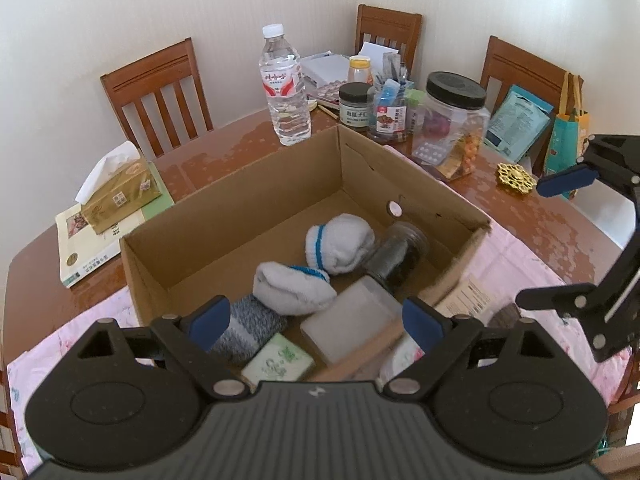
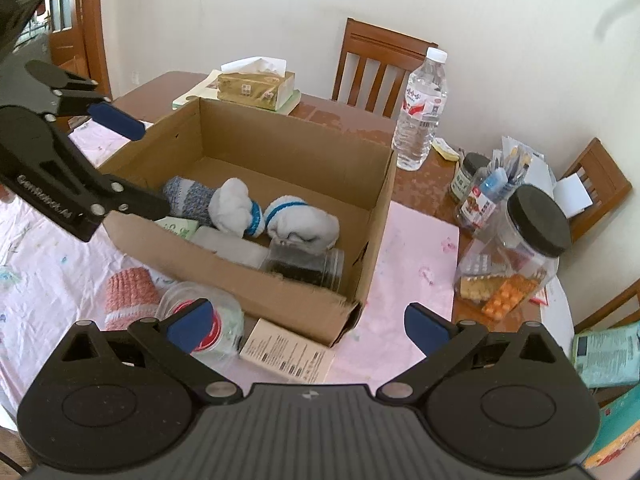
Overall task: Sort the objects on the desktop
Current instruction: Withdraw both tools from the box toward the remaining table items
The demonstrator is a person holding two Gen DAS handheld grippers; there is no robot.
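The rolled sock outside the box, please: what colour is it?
Salmon pink knit with a white band, the rolled sock shows best in the right wrist view.

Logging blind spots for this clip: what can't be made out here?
- Dark jar contents: blurred, left wrist view.
- Pink sock and plastic cup: hidden in left view by left gripper.
- Leaflet print: too small.

**What I can't make out**

Behind my left gripper's [image 1: 316, 326] fingers, the grey sock [image 1: 250, 326] and green packet [image 1: 278, 360] are partly covered. The dark jar [image 1: 394, 256] beyond the fingertips is blurred. Below my right gripper's [image 2: 306, 326] left finger, the red-lidded tub [image 2: 218, 326] is half hidden; its label is unreadable.
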